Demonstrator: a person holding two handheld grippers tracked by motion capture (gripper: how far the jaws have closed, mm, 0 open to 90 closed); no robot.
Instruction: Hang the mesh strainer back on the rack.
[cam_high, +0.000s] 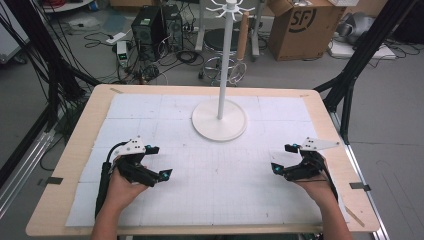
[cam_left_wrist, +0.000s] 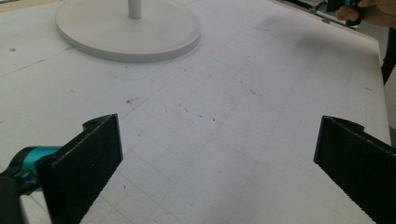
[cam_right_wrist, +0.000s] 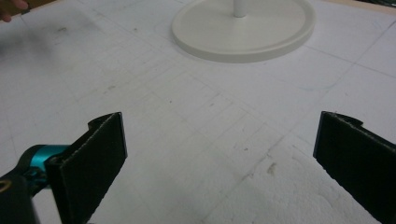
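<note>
Both pairs of jaws are standing wide apart and gripping nothing, with only the white gridded mat (cam_high: 215, 170) showing between them. Neither the left gripper (cam_high: 159, 162) nor the right gripper (cam_high: 283, 158) is touching the white stand (cam_high: 219, 120); each is hovering over the mat well short of the stand's round base, one to either side of it. From the left gripper view the stand (cam_left_wrist: 128, 29) is lying ahead and to the left of the fingers (cam_left_wrist: 88, 161); from the right gripper view it (cam_right_wrist: 243, 29) is lying ahead, slightly to the right.
</note>
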